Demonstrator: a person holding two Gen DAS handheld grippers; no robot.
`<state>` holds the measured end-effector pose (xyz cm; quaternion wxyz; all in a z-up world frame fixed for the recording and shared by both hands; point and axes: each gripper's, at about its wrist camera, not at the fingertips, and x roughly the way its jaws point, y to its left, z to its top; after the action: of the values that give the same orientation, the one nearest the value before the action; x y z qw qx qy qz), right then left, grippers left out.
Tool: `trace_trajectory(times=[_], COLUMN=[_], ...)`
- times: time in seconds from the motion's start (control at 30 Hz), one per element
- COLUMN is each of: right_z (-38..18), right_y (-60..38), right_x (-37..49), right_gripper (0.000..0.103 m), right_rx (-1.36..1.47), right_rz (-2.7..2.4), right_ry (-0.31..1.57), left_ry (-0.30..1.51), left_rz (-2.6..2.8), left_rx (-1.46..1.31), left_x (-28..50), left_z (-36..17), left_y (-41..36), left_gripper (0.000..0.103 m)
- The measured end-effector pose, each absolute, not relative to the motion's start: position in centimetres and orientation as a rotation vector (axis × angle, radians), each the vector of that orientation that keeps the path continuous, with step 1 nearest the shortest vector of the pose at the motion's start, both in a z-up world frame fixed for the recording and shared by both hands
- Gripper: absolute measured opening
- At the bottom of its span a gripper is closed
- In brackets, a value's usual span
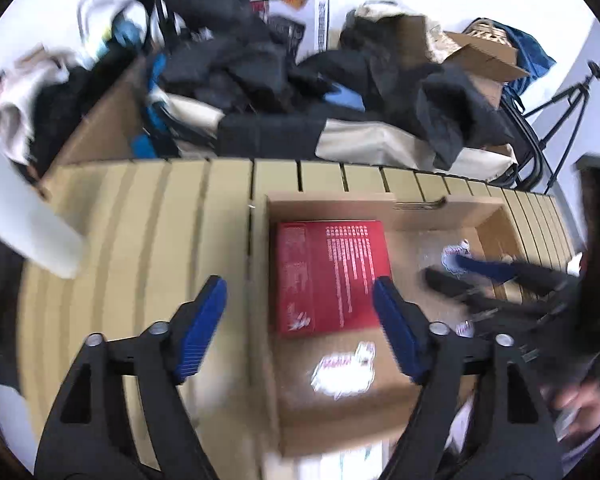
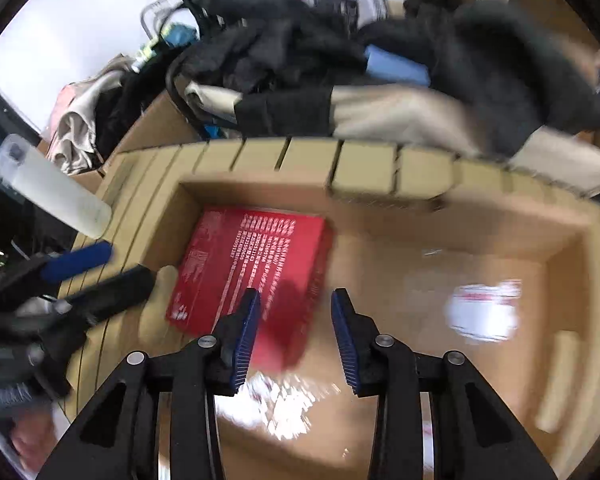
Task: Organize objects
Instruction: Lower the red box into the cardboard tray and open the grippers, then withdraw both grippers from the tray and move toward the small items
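The left gripper is seen with jaws spread wide and empty, straddling the left wall of the open cardboard box. The red carton, a flat, glossy rectangle printed in white, lies against that left wall, its long axis running front to back. The right gripper, jaws partly apart and empty, hangs over the carton's right edge and is judged the nearer.

Your print on the red box is too blurred to read in either view. The white labels on the cardboard box floor smear into glare. In the right wrist view your right tongs cover the red box's near corner. The white bottle is cut off at the left edge.
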<state>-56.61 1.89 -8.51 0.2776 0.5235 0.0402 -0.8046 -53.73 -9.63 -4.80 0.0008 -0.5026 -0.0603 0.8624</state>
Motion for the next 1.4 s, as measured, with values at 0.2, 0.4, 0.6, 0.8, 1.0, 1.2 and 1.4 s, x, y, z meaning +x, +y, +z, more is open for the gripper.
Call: trace_trajectory(times=[0.2, 0.4, 0.6, 0.8, 1.0, 1.2, 1.4], right_z=[2.2, 8.3, 9.5, 7.0, 1.2, -3.4, -3.0], right_y=[10.4, 18.1, 21.2, 23.3, 24.2, 23.2, 23.0], right_x=[-50.8, -42.0, -31.9, -21.5, -12.0, -9.3, -9.0], right_gripper=[0.101, 0.102, 0.102, 0.102, 0.102, 0.102, 0.102], right_rx=[1.285, 1.201, 0.979, 0.962, 0.958, 1.062, 0.927], right_rz=[-2.301, -2.408, -2.403, -2.414, -2.467, -2.422, -2.518], right_ry=[0.196, 0.205, 0.222, 0.207, 0.102, 0.101, 0.171], left_ry=[-0.041, -0.059, -0.046, 0.008, -0.010, 0.036, 0.015], left_rz=[2.773, 2.820, 2.907, 2.934, 2.953, 2.870, 2.836], left_rx=[-1.561, -1.504, -1.369, -1.134, -1.056, -1.109, -1.096], left_x=[-45.6, -36.4, -26.9, -16.6, -7.5, -5.5, -6.5], left_z=[2.2, 7.3, 9.5, 8.3, 2.5, 0.0, -0.6], left_y=[-9.9, -9.1, -6.8, -4.2, -2.6, -0.7, -0.1], left_gripper=[0.103, 0.103, 0.103, 0.103, 0.103, 0.103, 0.103])
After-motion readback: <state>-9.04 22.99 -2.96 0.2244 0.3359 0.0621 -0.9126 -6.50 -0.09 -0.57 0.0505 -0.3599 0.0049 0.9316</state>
